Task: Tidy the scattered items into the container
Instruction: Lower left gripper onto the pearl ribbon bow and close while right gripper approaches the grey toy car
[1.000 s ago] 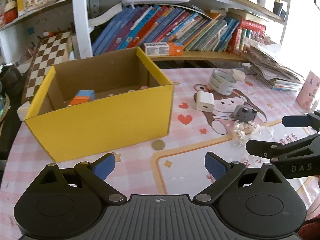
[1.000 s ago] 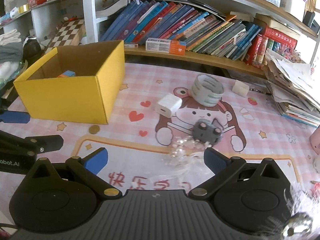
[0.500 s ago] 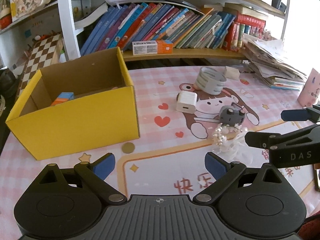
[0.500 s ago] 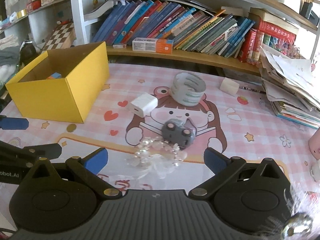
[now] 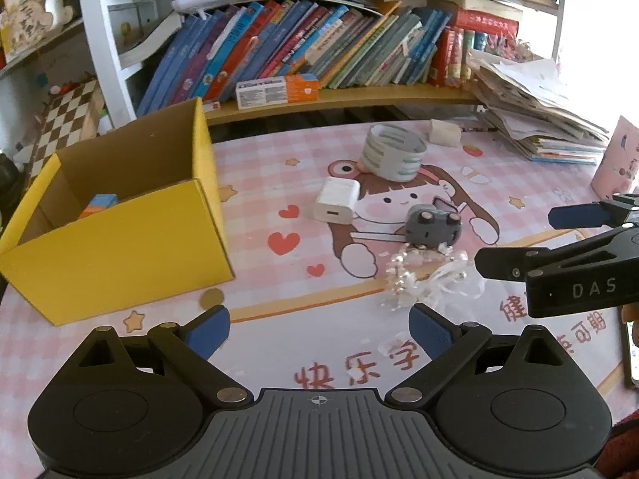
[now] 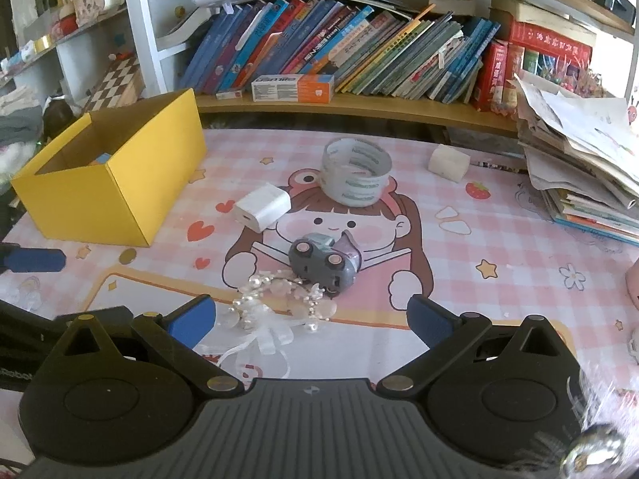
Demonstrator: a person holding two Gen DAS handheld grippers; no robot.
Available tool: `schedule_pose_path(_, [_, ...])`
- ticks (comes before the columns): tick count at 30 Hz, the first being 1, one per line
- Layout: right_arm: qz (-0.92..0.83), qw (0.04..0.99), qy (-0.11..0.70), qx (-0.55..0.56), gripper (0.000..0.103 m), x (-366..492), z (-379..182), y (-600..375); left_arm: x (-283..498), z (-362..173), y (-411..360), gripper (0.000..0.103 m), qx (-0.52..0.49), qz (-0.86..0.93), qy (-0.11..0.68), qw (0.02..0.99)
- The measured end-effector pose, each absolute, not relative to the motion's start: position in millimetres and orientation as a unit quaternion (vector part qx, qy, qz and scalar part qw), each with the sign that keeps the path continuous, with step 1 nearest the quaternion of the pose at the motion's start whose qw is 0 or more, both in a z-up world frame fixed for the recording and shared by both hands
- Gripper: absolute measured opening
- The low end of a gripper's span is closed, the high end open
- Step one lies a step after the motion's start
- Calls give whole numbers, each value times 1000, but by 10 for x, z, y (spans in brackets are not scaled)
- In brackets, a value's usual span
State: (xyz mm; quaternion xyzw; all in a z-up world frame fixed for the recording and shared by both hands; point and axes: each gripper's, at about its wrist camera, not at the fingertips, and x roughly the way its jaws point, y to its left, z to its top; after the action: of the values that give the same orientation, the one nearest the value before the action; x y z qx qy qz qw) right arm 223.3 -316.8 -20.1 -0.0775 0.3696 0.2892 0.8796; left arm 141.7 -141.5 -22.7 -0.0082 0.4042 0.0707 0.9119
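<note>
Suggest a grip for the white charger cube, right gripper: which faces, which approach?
Probably the two long flat side faces of the white charger cube, from above, with the wrist turned to suit its diagonal lie on the mat. It lies flat, port end towards the camera, apart from the tape roll and toy car, so the open right gripper has room either side.

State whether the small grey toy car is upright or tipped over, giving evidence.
Tipped over: the grey toy car lies with its wheels turned toward the camera, underside showing.

Mat (image 6: pixel 459 291) open R of toy car (image 6: pixel 322 264); beads (image 6: pixel 275 303) crowd front.
</note>
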Motion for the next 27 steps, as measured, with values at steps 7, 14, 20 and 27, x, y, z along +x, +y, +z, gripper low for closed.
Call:
schedule_pose_path(7, [274, 886, 368, -72, 98, 2390, -238, -3266, 1578, -299, -1545, 98, -6, 38, 413, 910])
schedule_pose_path(14, [263, 884, 381, -74, 91, 2577, -325, -3282, 1742, -380, -1733, 98, 15, -19, 422, 906])
schedule_pose_path(20, [266, 880, 386, -78, 91, 2701, -381, -3223, 1918, -486, -1827, 96, 33, -56, 429, 901])
schedule_pose_path(27, [273, 875, 390, -90, 91, 2830, -443, -3135, 2108, -633, -1894, 78, 51, -82, 444, 891])
